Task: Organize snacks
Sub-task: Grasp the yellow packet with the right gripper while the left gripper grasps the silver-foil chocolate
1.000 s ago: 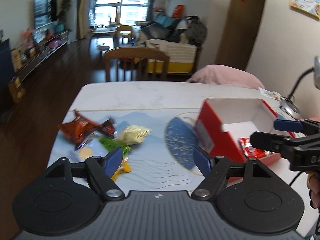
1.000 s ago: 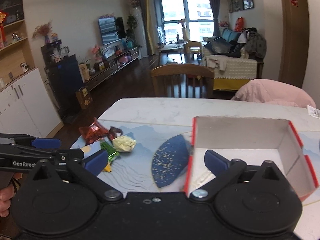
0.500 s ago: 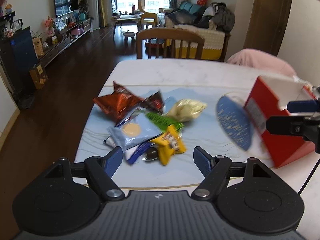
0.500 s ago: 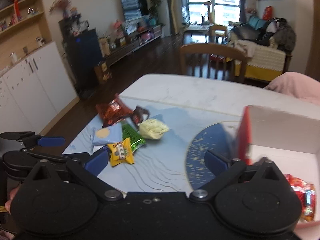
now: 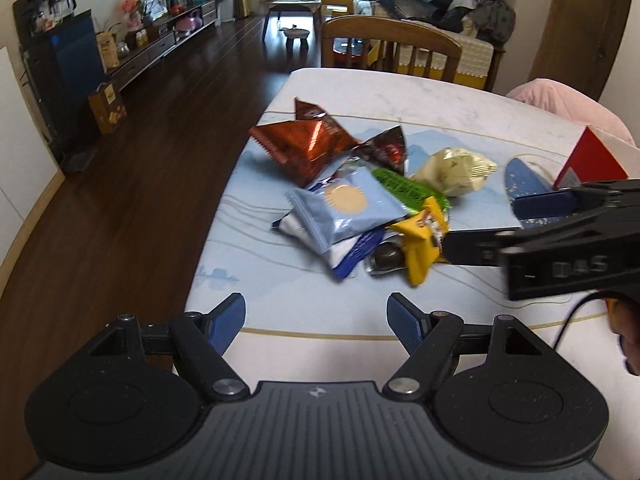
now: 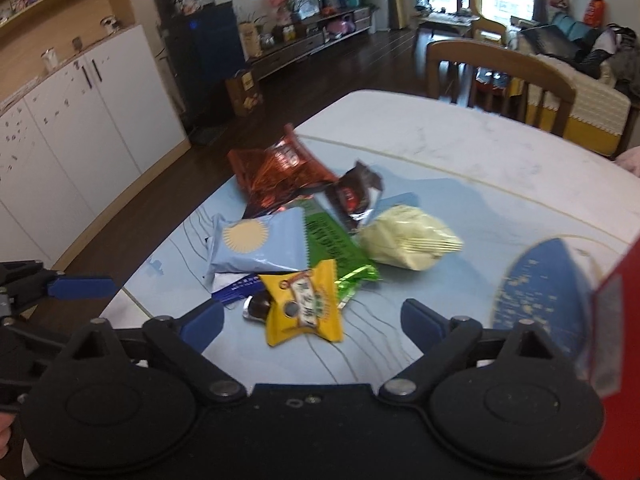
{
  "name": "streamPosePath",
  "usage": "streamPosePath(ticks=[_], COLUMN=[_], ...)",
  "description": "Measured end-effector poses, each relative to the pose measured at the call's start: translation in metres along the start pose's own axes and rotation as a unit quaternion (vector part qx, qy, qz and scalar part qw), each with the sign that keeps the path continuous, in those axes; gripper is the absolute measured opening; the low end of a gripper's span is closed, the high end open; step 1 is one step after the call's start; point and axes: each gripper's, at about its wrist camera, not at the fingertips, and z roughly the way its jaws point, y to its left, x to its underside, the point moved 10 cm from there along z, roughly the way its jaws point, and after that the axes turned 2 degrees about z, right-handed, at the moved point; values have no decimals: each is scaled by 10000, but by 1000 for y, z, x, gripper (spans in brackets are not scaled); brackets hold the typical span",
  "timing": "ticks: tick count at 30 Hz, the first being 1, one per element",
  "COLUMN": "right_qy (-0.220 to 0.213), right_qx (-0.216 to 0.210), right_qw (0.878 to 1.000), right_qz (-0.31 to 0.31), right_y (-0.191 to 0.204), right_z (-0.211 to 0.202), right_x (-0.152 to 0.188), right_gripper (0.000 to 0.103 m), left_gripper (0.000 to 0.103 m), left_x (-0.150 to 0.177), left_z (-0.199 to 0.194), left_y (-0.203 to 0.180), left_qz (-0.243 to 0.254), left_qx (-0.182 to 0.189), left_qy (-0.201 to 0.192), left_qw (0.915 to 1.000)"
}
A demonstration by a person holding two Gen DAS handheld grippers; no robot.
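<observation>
A pile of snack packets lies on the light blue mat (image 5: 256, 256). It holds an orange-brown bag (image 5: 304, 148), a pale yellow bag (image 5: 456, 172), a light blue packet (image 5: 348, 210), a green one (image 5: 408, 190) and a yellow one (image 6: 304, 308). My right gripper (image 6: 312, 320) hovers just before the yellow packet with its jaws closing; the pads touch nothing. Seen from the left wrist, the right gripper (image 5: 492, 226) reaches in from the right, beside the yellow packet (image 5: 420, 240). My left gripper (image 5: 316, 316) is open and empty, short of the pile.
A red box (image 5: 588, 160) stands at the right of the mat, close beside my right gripper as the red box (image 6: 616, 320) fills that view's edge. A wooden chair (image 5: 388, 44) is at the table's far side. The table's left edge (image 5: 224, 184) drops to dark floor.
Both grippers swung left from the red box and sank towards the snack pile, which now fills both views. The right gripper's fingers have drawn slightly closer together.
</observation>
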Motion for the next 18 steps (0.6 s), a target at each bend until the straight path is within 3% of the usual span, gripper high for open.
streamPosePath(ticks=[8, 18], right_qy=[287, 248], right_qx=[-56, 170], right_qw=[9995, 9987], right_qz=[-132, -405], right_y=[8, 10], right_z=[33, 34], right_x=[3, 5], right_gripper=[65, 44], left_gripper=[78, 78], left_x=[2, -5], left_z=[4, 15], left_y=[9, -11], left_qz=[-76, 318], left_qx=[-4, 201], left_qy=[36, -63], left_qw=[10000, 9993])
